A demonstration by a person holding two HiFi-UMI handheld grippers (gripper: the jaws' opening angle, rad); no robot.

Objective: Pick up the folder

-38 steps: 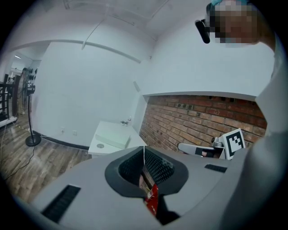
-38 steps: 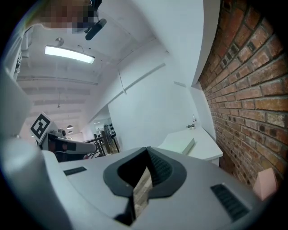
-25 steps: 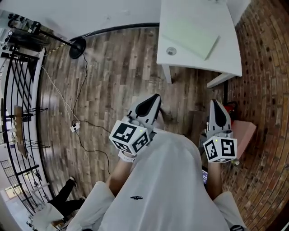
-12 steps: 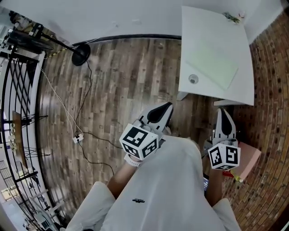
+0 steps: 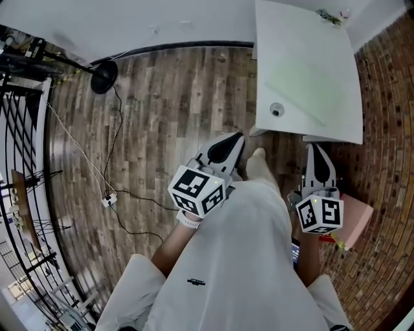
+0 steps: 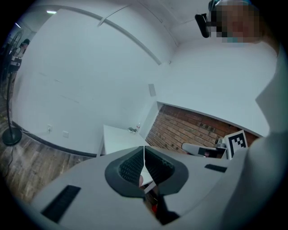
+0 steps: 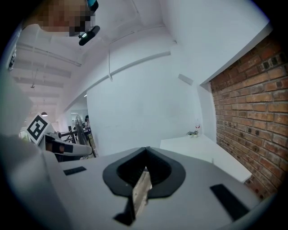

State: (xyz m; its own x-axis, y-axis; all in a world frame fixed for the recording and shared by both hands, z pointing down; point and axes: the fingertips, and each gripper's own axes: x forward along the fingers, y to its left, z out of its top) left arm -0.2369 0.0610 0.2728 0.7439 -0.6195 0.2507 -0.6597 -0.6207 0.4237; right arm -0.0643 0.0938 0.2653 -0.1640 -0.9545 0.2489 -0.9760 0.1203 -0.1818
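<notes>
on white table (image 5: 273,26), pale green folder (image 5: 305,83) lying flat

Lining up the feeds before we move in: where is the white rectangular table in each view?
Head view: the white rectangular table is at upper right, running off the top edge.
Left gripper view: small, just left of centre.
Right gripper view: right of centre, low.
Shared landmark: the red brick wall beside the table.
</notes>
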